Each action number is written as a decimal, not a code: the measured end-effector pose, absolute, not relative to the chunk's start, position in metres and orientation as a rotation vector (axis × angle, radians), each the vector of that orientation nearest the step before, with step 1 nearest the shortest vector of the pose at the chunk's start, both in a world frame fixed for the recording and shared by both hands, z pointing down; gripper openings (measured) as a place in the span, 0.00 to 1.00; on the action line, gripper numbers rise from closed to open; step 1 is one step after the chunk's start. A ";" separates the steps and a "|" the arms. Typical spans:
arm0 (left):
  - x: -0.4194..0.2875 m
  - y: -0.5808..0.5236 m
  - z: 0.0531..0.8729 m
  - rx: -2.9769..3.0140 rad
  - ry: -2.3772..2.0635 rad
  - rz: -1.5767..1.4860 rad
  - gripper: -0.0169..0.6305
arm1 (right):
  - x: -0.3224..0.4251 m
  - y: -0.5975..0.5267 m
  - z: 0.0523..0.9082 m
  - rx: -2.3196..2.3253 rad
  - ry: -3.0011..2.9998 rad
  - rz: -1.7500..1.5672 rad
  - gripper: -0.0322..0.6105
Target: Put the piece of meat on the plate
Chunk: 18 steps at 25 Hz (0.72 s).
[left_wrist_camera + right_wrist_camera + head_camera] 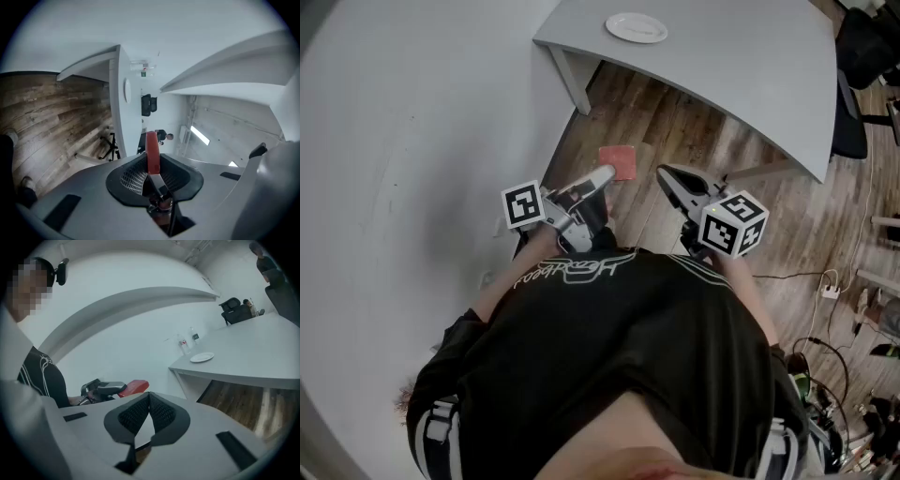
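Note:
A flat red piece of meat sticks out past the tips of my left gripper, which is shut on it. In the left gripper view the meat stands edge-on between the dark pads. My right gripper hangs beside it to the right, shut with nothing in it; its pads meet at the tips. From the right gripper view the meat shows at the left, in the other gripper. The white plate sits on the grey table, well ahead of both grippers.
A white wall curves along the left. Wooden floor lies under the table. Black office chairs stand at the table's far right. Cables and a power strip lie on the floor at right.

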<state>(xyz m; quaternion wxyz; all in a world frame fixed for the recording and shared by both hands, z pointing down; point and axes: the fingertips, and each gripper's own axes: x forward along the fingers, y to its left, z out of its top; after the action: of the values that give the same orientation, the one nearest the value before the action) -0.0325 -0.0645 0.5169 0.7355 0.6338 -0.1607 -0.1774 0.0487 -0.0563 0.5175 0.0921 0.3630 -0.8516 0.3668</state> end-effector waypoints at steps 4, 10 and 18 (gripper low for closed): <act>-0.028 -0.064 0.516 1.394 -0.343 -0.390 0.16 | 0.052 -0.056 0.519 1.087 -2.520 1.092 0.06; -0.031 -0.067 0.510 1.406 -0.334 -0.381 0.16 | 0.050 -0.056 0.514 1.120 -2.524 1.090 0.06; -0.030 -0.065 0.490 1.425 -0.302 -0.353 0.16 | 0.052 -0.057 0.495 1.195 -2.534 1.189 0.06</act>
<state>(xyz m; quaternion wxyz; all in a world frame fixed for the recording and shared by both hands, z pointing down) -0.0300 -0.0651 0.4899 0.7320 0.6478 -0.1371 -0.1602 0.0523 -0.0575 0.4949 0.0488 0.3921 -0.8316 0.3902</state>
